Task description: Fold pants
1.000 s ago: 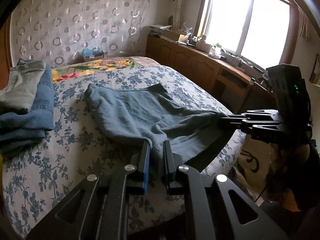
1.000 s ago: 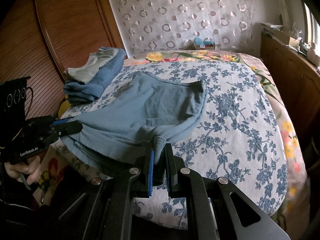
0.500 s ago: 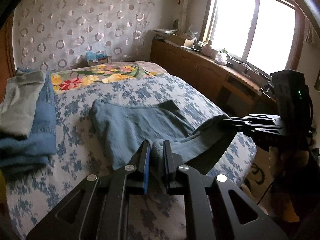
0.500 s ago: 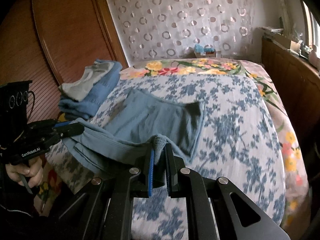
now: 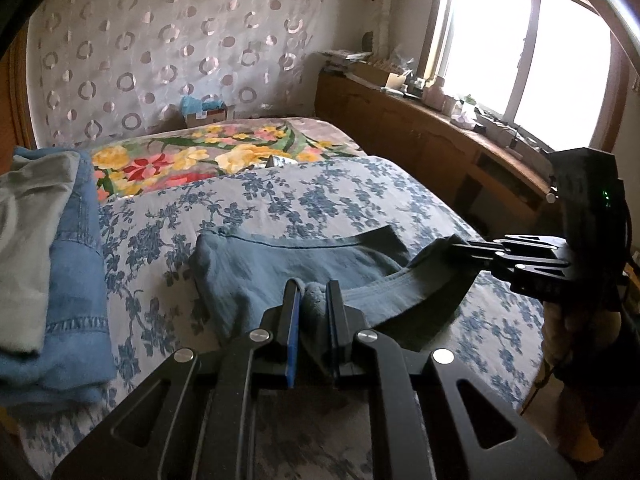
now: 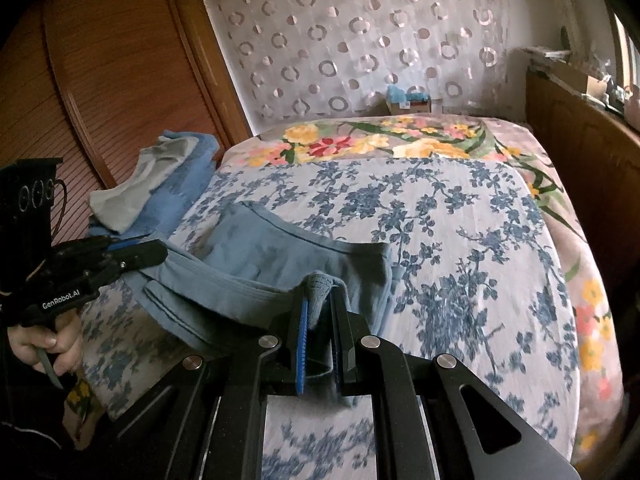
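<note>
Pants (image 5: 280,268), slate-blue, soft knit, partly doubled over: lower layer flat on bed (image 5: 344,200), centre frame; near edge lifted off bed, stretched in taut band between both tools. Stitched seam line along far edge. Left hand-held gripper (image 5: 314,300) clamped on bunched corner of pants, bottom centre. Right hand-held gripper (image 6: 318,300) clamped on other corner. Stack of folded clothes (image 5: 44,248) at frame left, apart from pants.
</note>
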Action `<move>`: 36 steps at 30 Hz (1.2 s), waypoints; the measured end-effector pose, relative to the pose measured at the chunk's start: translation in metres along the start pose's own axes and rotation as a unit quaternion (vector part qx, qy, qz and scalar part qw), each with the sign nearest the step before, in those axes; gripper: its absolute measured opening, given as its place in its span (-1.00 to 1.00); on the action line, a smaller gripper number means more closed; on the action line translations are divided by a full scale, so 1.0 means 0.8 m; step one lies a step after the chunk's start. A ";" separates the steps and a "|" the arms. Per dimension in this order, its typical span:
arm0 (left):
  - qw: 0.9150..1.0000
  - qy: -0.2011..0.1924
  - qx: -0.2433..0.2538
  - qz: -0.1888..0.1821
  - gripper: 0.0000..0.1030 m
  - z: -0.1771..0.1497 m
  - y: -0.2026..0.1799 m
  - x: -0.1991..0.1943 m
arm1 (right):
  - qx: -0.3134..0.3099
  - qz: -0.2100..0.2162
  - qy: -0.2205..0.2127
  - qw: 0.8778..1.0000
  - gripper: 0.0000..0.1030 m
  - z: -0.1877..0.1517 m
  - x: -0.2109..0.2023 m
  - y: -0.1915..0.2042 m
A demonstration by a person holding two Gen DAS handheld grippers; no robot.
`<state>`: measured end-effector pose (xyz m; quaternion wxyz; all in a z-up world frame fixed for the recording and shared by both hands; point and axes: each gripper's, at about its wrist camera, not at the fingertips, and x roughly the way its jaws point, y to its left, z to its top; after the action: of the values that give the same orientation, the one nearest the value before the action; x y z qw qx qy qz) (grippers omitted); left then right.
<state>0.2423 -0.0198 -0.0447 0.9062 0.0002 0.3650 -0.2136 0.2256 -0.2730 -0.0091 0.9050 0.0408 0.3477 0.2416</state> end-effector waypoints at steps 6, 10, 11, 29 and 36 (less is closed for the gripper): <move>1.000 0.012 -0.004 0.006 -0.75 0.010 0.014 0.026 | 0.003 -0.001 0.009 1.000 -0.81 0.014 0.035 -0.009; 1.000 0.013 -0.005 0.006 -0.75 0.018 0.019 0.036 | 0.006 -0.002 0.011 1.000 -0.81 0.022 0.052 -0.015; 1.000 0.012 -0.005 0.006 -0.75 0.020 0.021 0.037 | 0.006 -0.002 0.010 1.000 -0.81 0.024 0.055 -0.016; 1.000 0.002 -0.030 0.002 -0.60 0.033 0.037 0.037 | -0.006 -0.022 -0.013 1.000 -0.81 0.034 0.070 -0.019; 0.999 -0.001 -0.034 0.016 -0.28 0.029 0.042 0.026 | -0.009 -0.032 -0.012 0.999 -0.57 0.035 0.064 -0.022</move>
<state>0.2843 -0.0007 -0.0468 0.9091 -0.0251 0.3715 -0.1867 0.2836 -0.2617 -0.0233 0.9167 0.0244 0.3363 0.2146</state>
